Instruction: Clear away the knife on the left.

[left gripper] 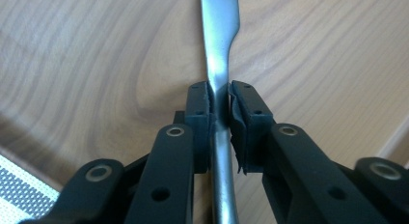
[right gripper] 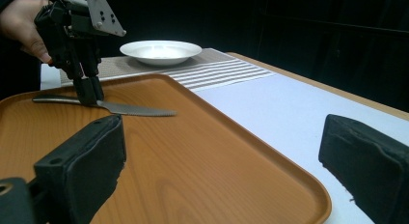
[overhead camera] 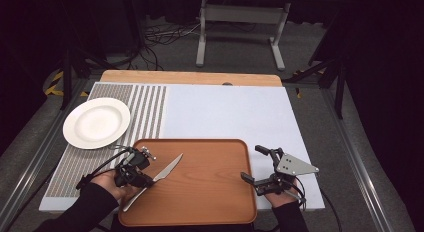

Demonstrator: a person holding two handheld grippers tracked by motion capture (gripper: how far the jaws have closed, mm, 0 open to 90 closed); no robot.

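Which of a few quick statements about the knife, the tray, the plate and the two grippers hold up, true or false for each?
1. The left gripper is shut on the silver metal table knife. True.
2. The knife lies on the round white ceramic plate. False: it is over the brown wooden rectangular tray; the plate holds nothing.
3. The right gripper is open and holds nothing. True.
4. The plate sits on the tray. False: it rests on the grey striped placemat, left of the tray.
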